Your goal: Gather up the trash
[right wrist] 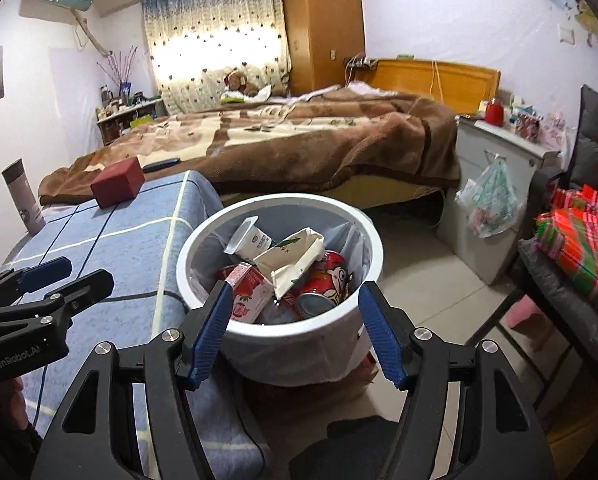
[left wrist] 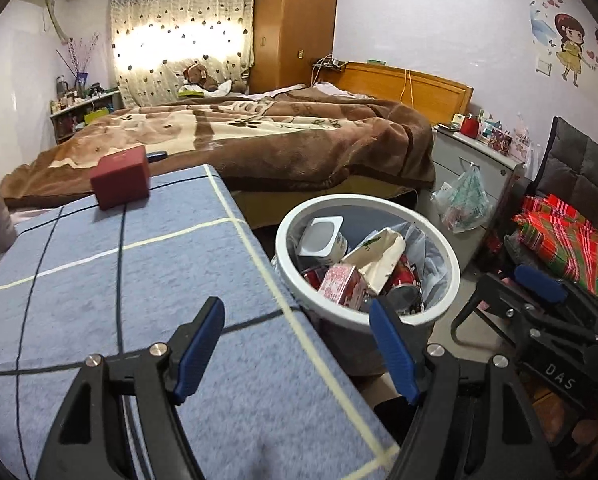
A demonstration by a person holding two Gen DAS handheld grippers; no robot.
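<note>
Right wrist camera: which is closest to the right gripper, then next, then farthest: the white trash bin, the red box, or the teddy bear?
From the right gripper:
1. White trash bin, just ahead of the fingertips, on the floor.
2. Red box, farther back on the left, on the blue checked cloth.
3. Teddy bear, far off by the curtain, at the back of the bed.

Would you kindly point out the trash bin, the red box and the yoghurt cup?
trash bin (right wrist: 299,330): right wrist view, front rim.
red box (left wrist: 119,184): left wrist view, front face.
yoghurt cup (right wrist: 248,240): right wrist view, side wall.
</note>
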